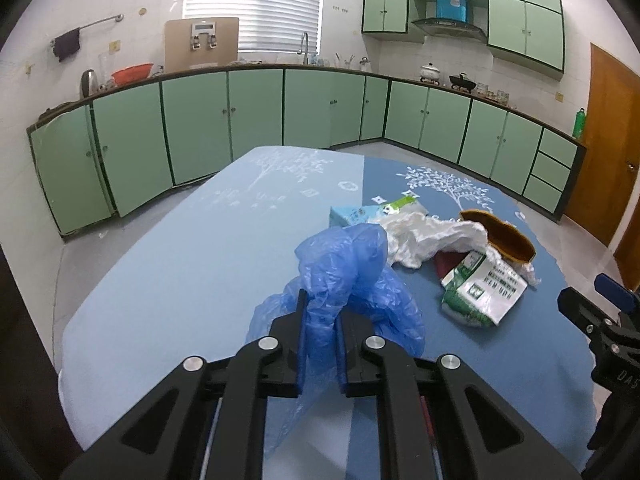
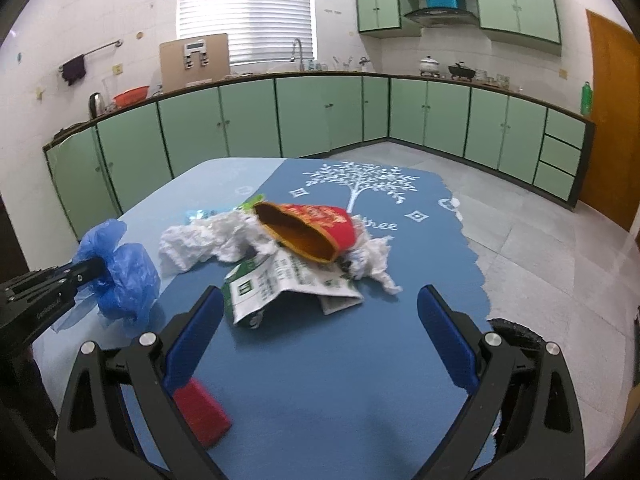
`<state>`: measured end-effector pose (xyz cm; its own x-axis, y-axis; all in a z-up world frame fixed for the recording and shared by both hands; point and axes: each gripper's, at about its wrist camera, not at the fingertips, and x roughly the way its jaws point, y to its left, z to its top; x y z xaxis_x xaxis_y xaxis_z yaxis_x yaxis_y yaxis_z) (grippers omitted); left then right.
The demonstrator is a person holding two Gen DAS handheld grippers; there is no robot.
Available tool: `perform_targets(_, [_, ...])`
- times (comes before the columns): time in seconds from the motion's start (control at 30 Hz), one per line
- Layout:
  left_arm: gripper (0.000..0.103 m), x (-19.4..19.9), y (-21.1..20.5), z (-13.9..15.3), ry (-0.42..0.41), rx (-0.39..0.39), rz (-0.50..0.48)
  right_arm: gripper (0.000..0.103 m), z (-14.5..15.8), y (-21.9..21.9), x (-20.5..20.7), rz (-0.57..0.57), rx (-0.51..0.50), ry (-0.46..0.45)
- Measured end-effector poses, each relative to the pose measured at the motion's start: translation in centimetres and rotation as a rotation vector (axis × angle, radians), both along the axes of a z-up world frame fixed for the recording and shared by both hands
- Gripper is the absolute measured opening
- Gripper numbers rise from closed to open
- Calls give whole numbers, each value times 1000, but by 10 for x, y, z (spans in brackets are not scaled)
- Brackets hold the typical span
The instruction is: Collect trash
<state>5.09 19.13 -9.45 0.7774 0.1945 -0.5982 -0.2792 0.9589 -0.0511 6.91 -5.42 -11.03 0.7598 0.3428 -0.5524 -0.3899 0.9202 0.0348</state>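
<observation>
My left gripper (image 1: 322, 312) is shut on a crumpled blue plastic bag (image 1: 352, 264) and holds it over the near part of the table; the bag also shows at the left of the right wrist view (image 2: 128, 276). A pile of trash lies on the blue tablecloth (image 2: 360, 360): a red paper cup on its side (image 2: 312, 232), crumpled white paper (image 2: 208, 244), a green-and-white carton (image 2: 276, 284) and a small light-blue box (image 1: 348, 214). My right gripper (image 2: 320, 304) is open and empty, just short of the carton. A red block (image 2: 202, 414) lies under its left finger.
The table stands in a kitchen with green cabinets (image 1: 256, 112) along the back walls and grey floor (image 2: 540, 248) to the right. A wooden door (image 1: 612, 140) is at the far right. The right gripper's body (image 1: 600, 328) shows at the right edge of the left wrist view.
</observation>
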Motion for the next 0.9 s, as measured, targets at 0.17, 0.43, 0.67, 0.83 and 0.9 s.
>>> perform_targets(0.17, [11, -18, 4, -4, 12, -9, 4, 95, -4, 12, -17, 51, 4, 2])
perform_targets(0.43, [11, -38, 1, -11, 27, -10, -2, 95, -12, 19, -36, 81, 22, 30])
perform_targets(0.67, [11, -50, 2, -17, 44, -13, -1, 95, -24, 32, -52, 120, 10, 47])
perform_targets(0.83, [11, -51, 7, -19, 51, -25, 9, 94, -32, 39, -56, 139, -8, 56])
perform_targets(0.9, [11, -51, 10, -21, 56, -35, 12, 94, -35, 40, -56, 139, -10, 64])
